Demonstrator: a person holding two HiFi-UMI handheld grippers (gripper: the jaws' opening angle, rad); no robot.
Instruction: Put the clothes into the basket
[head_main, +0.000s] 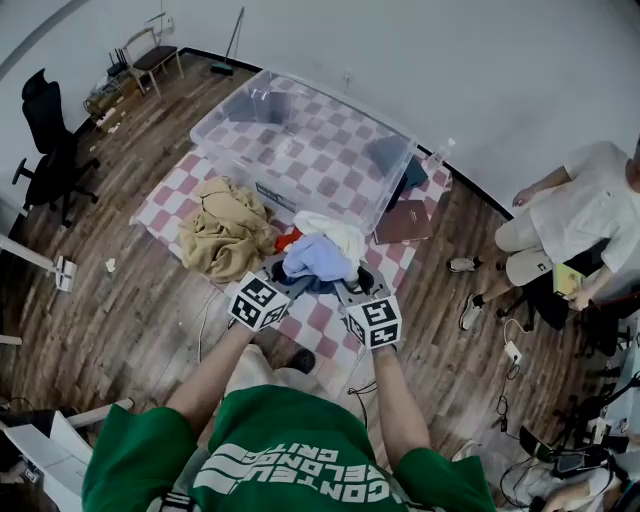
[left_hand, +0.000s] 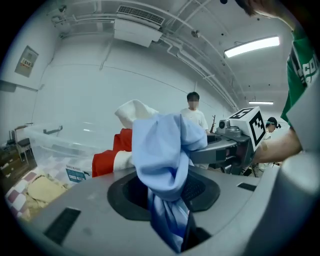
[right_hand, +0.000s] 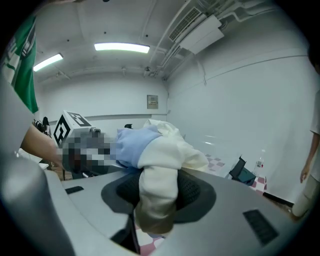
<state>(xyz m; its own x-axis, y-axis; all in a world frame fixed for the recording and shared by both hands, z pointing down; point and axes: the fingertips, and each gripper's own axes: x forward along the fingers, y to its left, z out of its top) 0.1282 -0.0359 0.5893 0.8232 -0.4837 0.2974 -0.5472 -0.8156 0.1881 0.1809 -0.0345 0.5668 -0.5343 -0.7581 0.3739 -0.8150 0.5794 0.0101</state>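
Both grippers hold one bundle of clothes up in the air, just short of the clear plastic basket (head_main: 300, 130). My left gripper (head_main: 283, 287) is shut on a light blue garment (left_hand: 165, 145), with red cloth (left_hand: 107, 155) and white cloth (left_hand: 134, 111) behind it. My right gripper (head_main: 352, 285) is shut on a cream garment (right_hand: 160, 175), and the blue cloth (right_hand: 131, 146) lies beside it. In the head view the bundle (head_main: 320, 255) shows blue, white and a bit of red. A tan garment pile (head_main: 225, 228) lies on the checkered mat (head_main: 165, 195) to the left.
A dark item (head_main: 390, 155) lies inside the basket at its right end. A brown flat object (head_main: 405, 222) rests on the mat to the right. A person (head_main: 570, 225) sits at the right. An office chair (head_main: 50, 140) stands at left, and cables (head_main: 510, 350) lie on the floor.
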